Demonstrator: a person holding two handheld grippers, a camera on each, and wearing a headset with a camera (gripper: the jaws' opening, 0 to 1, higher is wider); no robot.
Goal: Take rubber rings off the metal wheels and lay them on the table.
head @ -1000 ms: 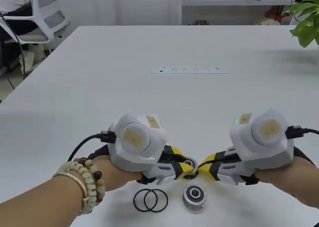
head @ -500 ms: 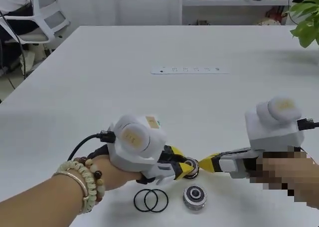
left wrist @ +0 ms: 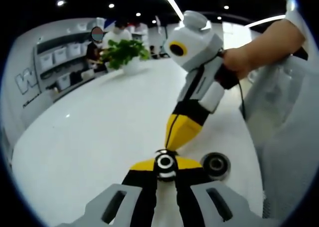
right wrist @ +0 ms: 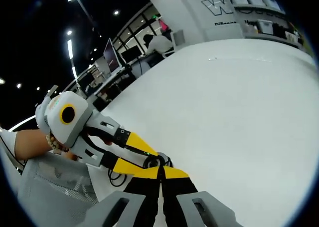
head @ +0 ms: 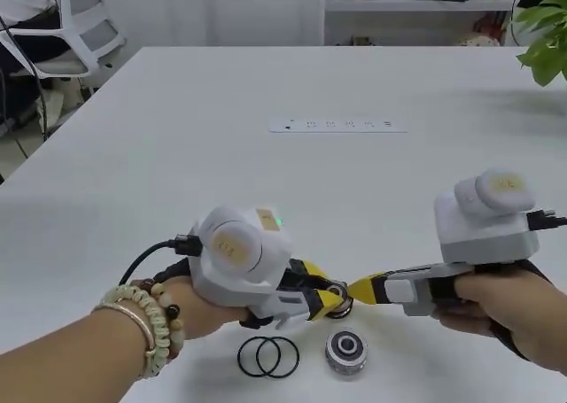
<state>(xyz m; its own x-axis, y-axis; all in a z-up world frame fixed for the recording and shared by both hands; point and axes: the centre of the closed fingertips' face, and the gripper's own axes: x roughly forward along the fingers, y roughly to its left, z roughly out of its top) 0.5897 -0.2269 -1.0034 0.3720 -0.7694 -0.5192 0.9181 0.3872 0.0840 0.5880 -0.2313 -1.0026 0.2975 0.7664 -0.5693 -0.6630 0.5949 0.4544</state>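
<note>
- Already, two rubber rings (head: 267,356) are laid beside the loose metal wheel (head: 345,348).
- Another wheel (left wrist: 165,163) is clamped in the left tongs (head: 326,298); closed right tongs (head: 359,290) are set at its rim.

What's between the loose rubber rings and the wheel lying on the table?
Just bare table between the rubber rings and the wheel, in the head view.
</note>
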